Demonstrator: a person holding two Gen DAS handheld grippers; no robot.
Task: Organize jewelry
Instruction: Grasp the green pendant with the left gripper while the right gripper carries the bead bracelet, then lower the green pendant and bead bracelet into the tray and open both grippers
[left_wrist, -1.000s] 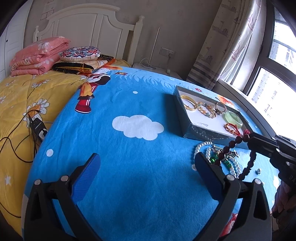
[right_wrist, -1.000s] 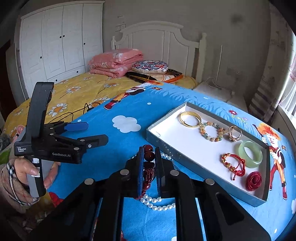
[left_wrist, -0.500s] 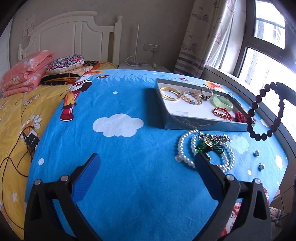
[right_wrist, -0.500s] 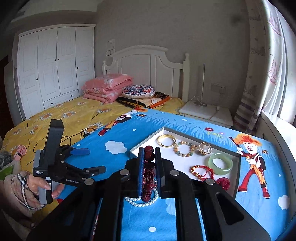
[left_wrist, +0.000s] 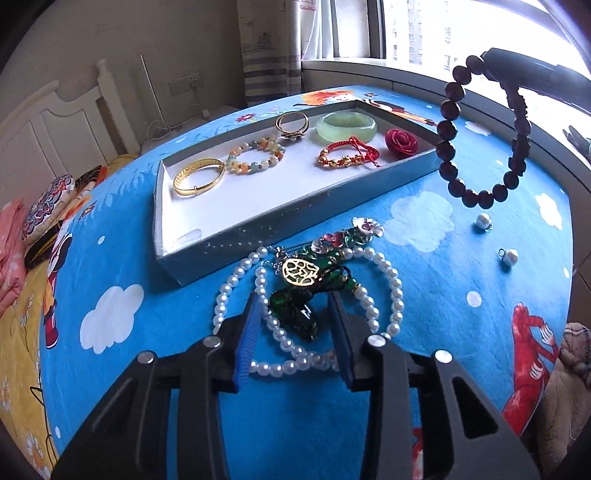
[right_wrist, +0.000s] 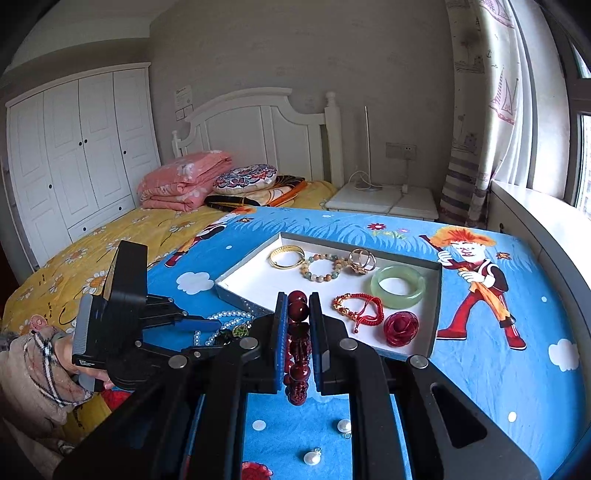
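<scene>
The left gripper (left_wrist: 295, 314), its jaws closing around the pearl necklace (left_wrist: 384, 273) beside the tray (left_wrist: 295, 218), faces the right gripper (right_wrist: 297, 306) clenched on dark beads (right_wrist: 298, 332).

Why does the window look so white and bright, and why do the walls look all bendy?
Left wrist view: daylight overexposes the window, and the dark red bead bracelet hangs almost silhouetted before it. Right wrist view: the fisheye lens bows the white wardrobe and the patterned curtain; the picture corners go black, while the grey jewelry tray stays sharp.
</scene>
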